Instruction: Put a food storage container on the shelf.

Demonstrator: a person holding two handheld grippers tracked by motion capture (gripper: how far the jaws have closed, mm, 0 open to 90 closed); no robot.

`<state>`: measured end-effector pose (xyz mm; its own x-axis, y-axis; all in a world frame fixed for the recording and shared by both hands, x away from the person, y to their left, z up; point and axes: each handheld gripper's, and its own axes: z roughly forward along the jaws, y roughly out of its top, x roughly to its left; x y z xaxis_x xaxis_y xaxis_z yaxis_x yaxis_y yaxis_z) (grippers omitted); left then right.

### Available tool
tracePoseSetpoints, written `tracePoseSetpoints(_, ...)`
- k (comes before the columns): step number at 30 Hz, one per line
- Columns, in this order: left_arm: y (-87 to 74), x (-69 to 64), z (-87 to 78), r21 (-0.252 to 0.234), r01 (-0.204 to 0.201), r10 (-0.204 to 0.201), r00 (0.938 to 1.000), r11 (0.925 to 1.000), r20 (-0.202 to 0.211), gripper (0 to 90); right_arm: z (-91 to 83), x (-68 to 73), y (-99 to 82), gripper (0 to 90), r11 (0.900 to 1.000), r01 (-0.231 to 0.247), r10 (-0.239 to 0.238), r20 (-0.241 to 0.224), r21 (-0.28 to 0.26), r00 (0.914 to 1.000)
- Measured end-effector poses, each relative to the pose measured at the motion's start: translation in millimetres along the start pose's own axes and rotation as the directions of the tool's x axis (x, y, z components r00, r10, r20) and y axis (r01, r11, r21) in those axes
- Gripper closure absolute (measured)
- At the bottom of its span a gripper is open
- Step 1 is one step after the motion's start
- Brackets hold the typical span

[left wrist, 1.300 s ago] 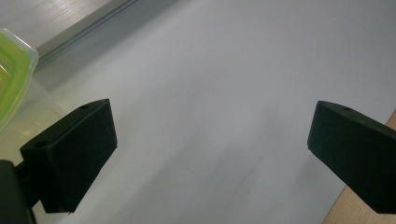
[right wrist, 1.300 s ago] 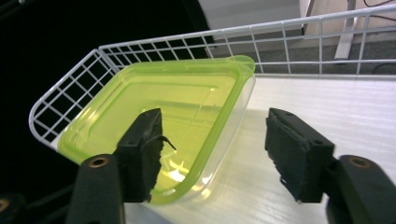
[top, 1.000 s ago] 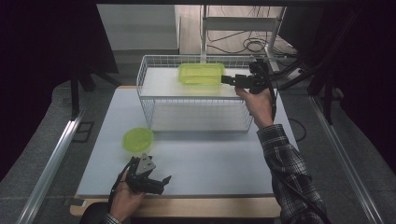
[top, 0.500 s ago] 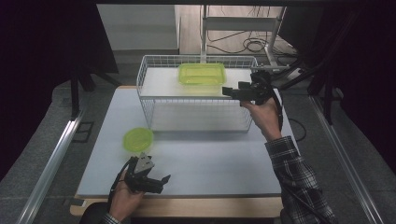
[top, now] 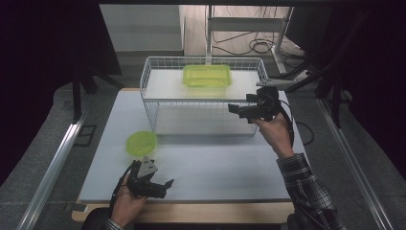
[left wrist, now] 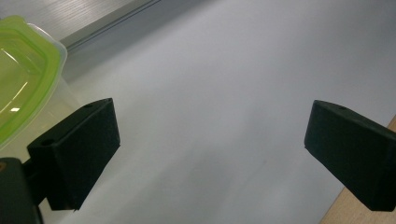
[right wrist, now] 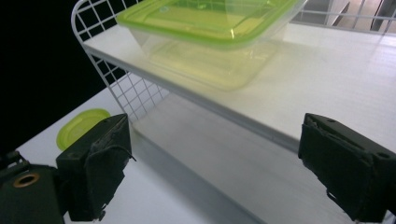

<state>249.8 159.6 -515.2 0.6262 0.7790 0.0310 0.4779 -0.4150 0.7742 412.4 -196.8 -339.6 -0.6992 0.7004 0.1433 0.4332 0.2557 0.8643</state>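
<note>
A rectangular clear container with a green lid sits on the upper shelf of a white wire rack. My right gripper hovers at the rack's right front, apart from the container. Its jaws have just been opening and stand open with nothing gripped. A small round container with a green lid stands on the white table top at the left. My left gripper rests open near the table's front edge, just right of that round container.
The white table top spreads between rack and front edge, with a wooden border at the front. A metal rail runs along the left side. Cables and a stand lie behind the rack.
My right gripper has drawn back from the rectangular container toward the near side and a little lower, with its jaws wider apart. The container stays on the shelf. The left gripper has kept still.
</note>
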Motion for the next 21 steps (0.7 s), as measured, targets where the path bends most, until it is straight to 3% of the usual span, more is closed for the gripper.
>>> tracePoseSetpoints(10, -0.4, 0.0, 0.7, 0.007, -0.005, 0.005, 1.0000, 1.0000, -0.007, 3.3, -4.9, 4.5, -29.3, 4.5, 0.9988, 0.034, -0.034, -0.003, 0.034, 0.9994)
tracePoseSetpoints(21, -0.4, -1.1, 2.2, 0.020, -0.021, 0.022, 0.9997, 0.9996, -0.011, 3.4, -11.5, 4.6, -63.1, 0.6, 0.9978, 0.030, -0.032, 0.034, 0.059, 0.9989)
